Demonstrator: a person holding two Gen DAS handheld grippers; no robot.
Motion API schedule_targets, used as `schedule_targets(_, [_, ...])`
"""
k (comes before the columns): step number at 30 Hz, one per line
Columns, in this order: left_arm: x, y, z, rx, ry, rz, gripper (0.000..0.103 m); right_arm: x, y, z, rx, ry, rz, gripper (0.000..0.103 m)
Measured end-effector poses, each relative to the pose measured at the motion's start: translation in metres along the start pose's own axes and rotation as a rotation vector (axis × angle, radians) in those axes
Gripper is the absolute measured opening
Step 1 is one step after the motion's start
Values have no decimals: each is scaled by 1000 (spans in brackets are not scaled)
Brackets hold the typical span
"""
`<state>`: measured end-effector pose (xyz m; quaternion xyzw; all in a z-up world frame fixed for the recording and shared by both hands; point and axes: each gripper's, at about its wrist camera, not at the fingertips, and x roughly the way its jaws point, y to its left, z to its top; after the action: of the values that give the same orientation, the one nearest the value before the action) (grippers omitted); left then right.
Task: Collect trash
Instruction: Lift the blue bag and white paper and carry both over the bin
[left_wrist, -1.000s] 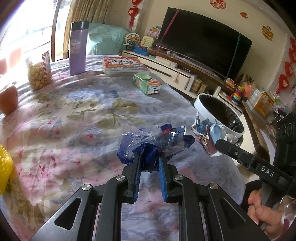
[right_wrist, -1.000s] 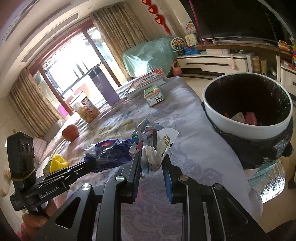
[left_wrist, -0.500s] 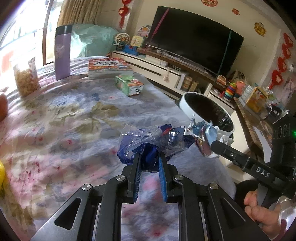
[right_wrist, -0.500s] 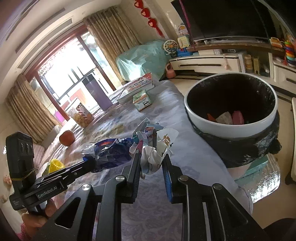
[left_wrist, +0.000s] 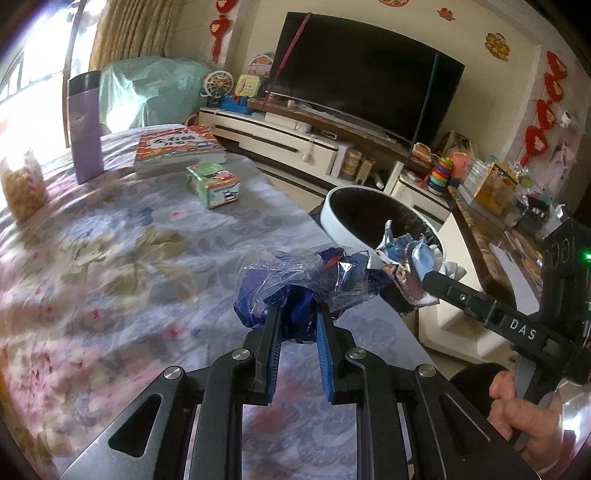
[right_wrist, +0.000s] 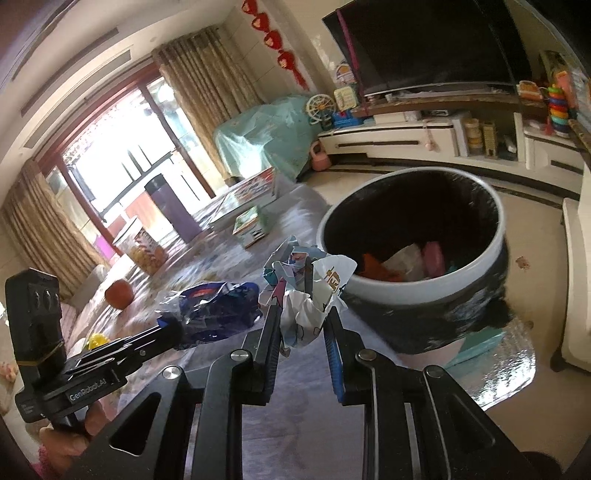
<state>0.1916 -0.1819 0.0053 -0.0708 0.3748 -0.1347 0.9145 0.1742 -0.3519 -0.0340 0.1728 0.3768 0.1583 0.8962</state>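
My left gripper is shut on a crumpled blue plastic wrapper, held above the flowered tablecloth. My right gripper is shut on a crumpled white printed wrapper. Both appear in each other's view: the right gripper with its wrapper sits in front of the bin's rim, and the left gripper holds the blue wrapper to the left. The white-rimmed trash bin with a black liner stands beside the table, just right of the white wrapper, with some trash inside. The bin lies beyond both wrappers.
On the table stand a purple tumbler, a book, a small green carton, a snack jar, an orange fruit and a yellow object. A TV cabinet lines the far wall. A hand grips the right tool.
Both grippers have moved toward the bin with their wrappers held; the bin now looks larger and closer in both views. The grips are unchanged.
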Motion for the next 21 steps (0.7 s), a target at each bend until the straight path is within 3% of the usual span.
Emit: schedule_targets(21, [45,-34,38,79,19,-26,17,-7,-36,24,14,-26,-74,23])
